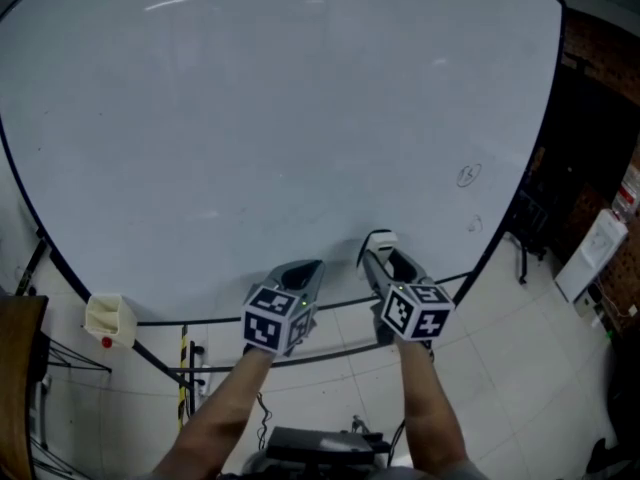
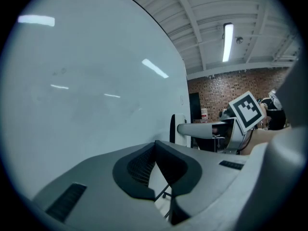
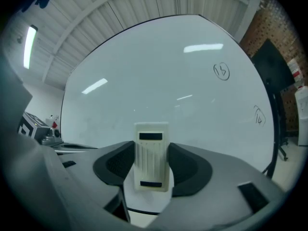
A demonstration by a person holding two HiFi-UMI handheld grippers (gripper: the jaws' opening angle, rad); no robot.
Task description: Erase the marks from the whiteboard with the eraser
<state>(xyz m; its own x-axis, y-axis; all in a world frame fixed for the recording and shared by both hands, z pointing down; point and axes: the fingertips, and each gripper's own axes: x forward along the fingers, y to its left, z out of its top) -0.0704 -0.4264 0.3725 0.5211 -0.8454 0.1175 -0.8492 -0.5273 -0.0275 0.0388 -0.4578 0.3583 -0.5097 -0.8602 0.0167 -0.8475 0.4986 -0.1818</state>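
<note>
A large whiteboard [image 1: 250, 138] fills the head view. Two small circled pen marks sit near its right edge, one higher [image 1: 468, 175] and one lower [image 1: 474, 224]; the right gripper view shows them as well, upper mark [image 3: 221, 71] and lower mark [image 3: 259, 115]. My right gripper [image 1: 381, 251] is shut on a white ribbed eraser [image 3: 152, 158], held upright near the board's lower edge, left of and below the marks. My left gripper [image 1: 303, 273] hangs beside it with its jaws together and nothing in them. The left gripper view shows the eraser [image 2: 180, 126] from the side.
A white box [image 1: 110, 319] hangs at the board's lower left corner. The board's stand legs and a black device [image 1: 312, 446] are on the tiled floor below. A brick wall and a white cabinet [image 1: 590, 255] stand to the right.
</note>
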